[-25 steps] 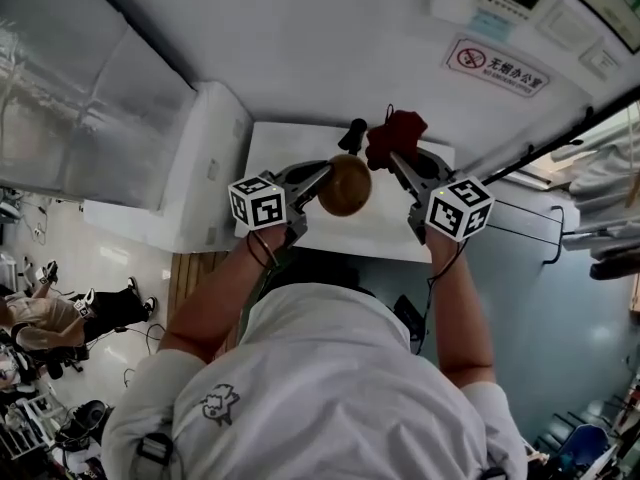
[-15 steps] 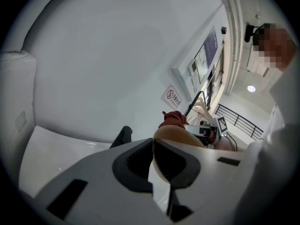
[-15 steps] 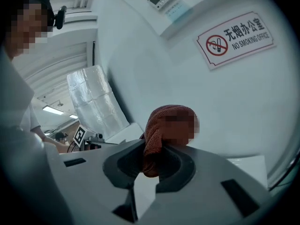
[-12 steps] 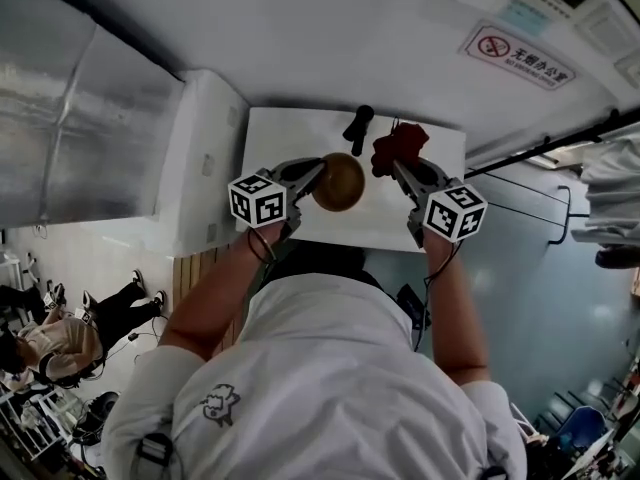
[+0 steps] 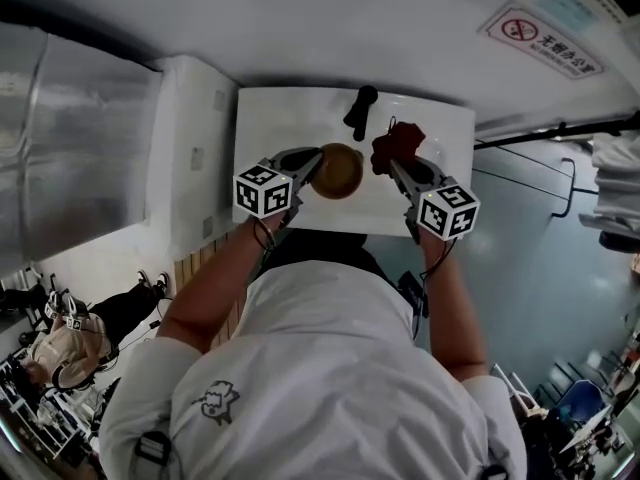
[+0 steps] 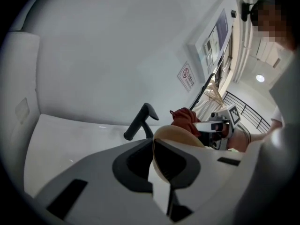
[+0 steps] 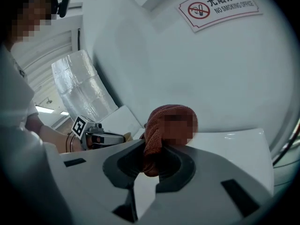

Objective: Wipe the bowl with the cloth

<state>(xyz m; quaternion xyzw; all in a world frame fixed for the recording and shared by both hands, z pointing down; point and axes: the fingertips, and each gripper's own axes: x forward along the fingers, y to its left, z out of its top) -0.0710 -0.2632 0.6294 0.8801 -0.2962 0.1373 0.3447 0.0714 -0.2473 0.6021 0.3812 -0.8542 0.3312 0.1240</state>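
A black lever (image 5: 360,111) sticks up at the far middle of the bench (image 5: 262,118), just beyond the gap between my bowl (image 5: 338,171) and cloth (image 5: 398,146). Open bench lies either side; the wall (image 5: 300,28) closes the far edge, a white box (image 5: 190,148) the left.

A tan, wood-brown bowl (image 5: 338,171) and a dark red, woven-textured cloth (image 5: 398,146) stand out against a glossy white sink (image 5: 270,118) with a black tap (image 5: 361,111). The left gripper (image 5: 312,164) and right gripper (image 5: 396,168) are grey, each carrying a white cube (image 5: 264,190) patterned with black square markers. The person's shirt (image 5: 320,368) is white with a small dark printed figure. On the pale wall (image 5: 330,18), a white sign (image 5: 545,40) bears a red prohibition circle and black lettering. A duct (image 5: 70,138) is crinkled silver.
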